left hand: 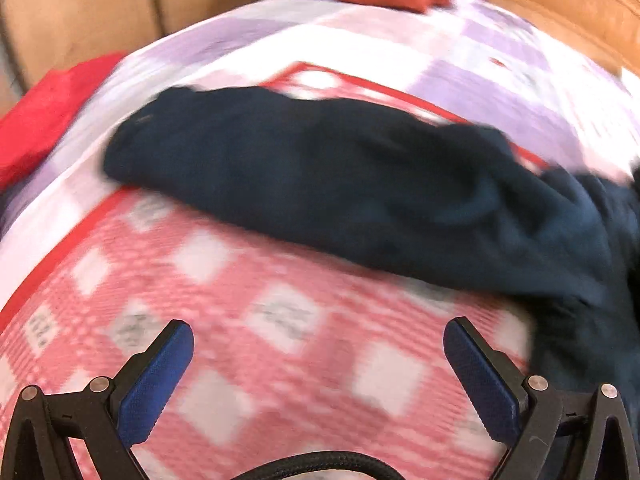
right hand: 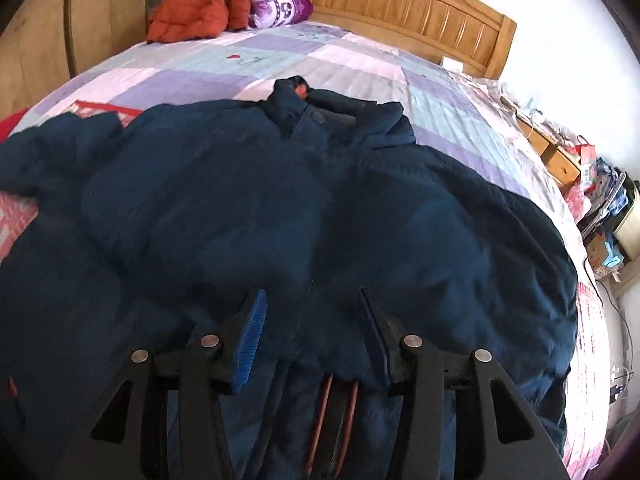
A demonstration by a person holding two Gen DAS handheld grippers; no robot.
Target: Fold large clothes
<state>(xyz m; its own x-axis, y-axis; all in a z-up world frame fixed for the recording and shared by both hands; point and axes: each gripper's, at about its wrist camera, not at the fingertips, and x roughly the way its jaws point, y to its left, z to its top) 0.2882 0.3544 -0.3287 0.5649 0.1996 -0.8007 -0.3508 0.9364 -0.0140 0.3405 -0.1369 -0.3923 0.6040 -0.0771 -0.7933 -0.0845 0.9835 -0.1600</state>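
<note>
Bulky, soft, slippery-looking navy jacket (right hand: 320,208): best pinched at the hem, 6 o'clock; left gripper (left hand: 318,340) spread wide and empty, right gripper (right hand: 312,320) parted over it.

The left gripper (left hand: 319,334) is showing black angular arms, round silver screws at the joints, and blue ribbed pads (left hand: 158,384) lining its fingers; a black braided cable (left hand: 320,465) is curving beneath. The right gripper (right hand: 314,308) is wearing the same black frame, silver screws and blue ridged pads (right hand: 250,344).
</note>
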